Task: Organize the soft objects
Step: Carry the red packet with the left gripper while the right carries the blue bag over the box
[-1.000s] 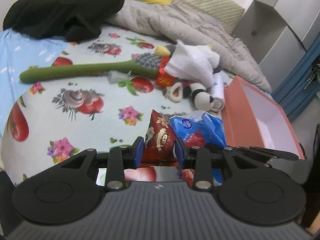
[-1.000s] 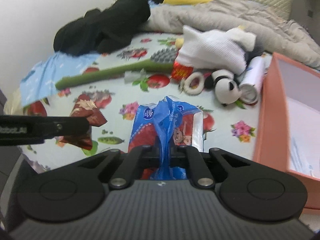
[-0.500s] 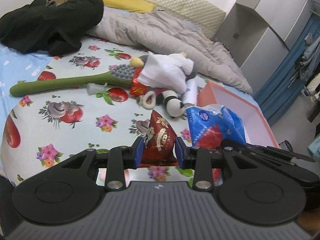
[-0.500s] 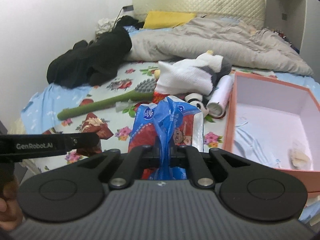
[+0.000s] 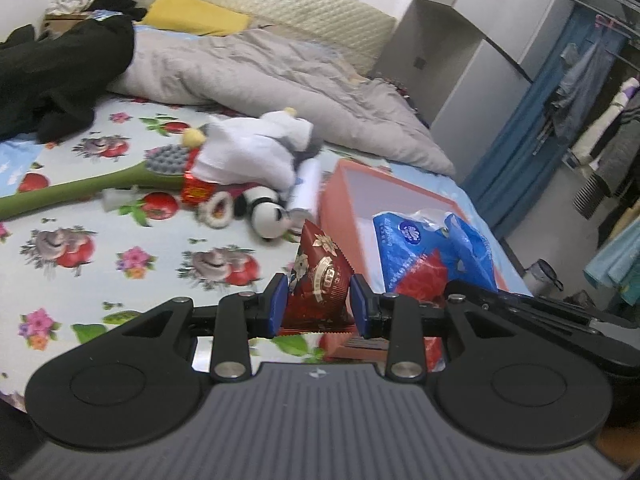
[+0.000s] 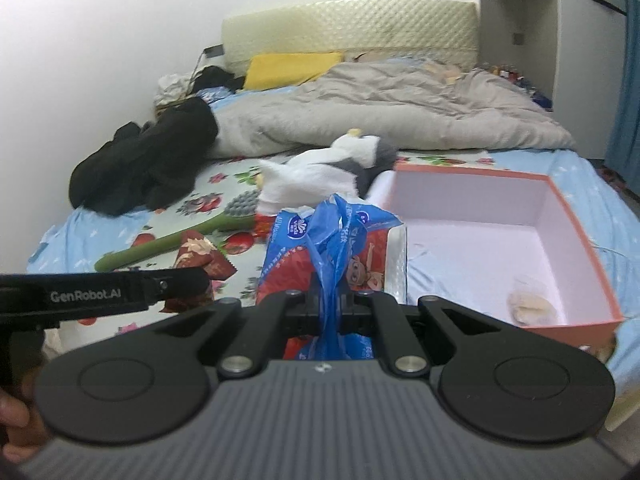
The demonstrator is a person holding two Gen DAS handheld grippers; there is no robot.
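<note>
My left gripper (image 5: 320, 305) is shut on a dark red snack packet (image 5: 320, 272), held above the flowered bed sheet. To its right hangs a blue plastic-wrapped tissue pack (image 5: 424, 248) in front of the orange box (image 5: 340, 200). In the right wrist view my right gripper (image 6: 330, 305) is shut on the blue handle of that tissue pack (image 6: 332, 240), which hangs beside the box's left wall (image 6: 396, 280). The red packet (image 6: 200, 256) shows at the left, in the other gripper's fingertips.
A white plush toy (image 5: 248, 152), a panda toy (image 5: 268, 216), a white roll (image 5: 306, 188) and a green long-handled brush (image 5: 80, 188) lie on the sheet. Black clothes (image 5: 52, 80) and a grey quilt (image 5: 260, 72) lie behind. A small beige thing (image 6: 532, 306) lies in the box.
Both grippers have risen off the sheet and moved right towards the orange box, each keeping its load. More of the box's inside now shows.
</note>
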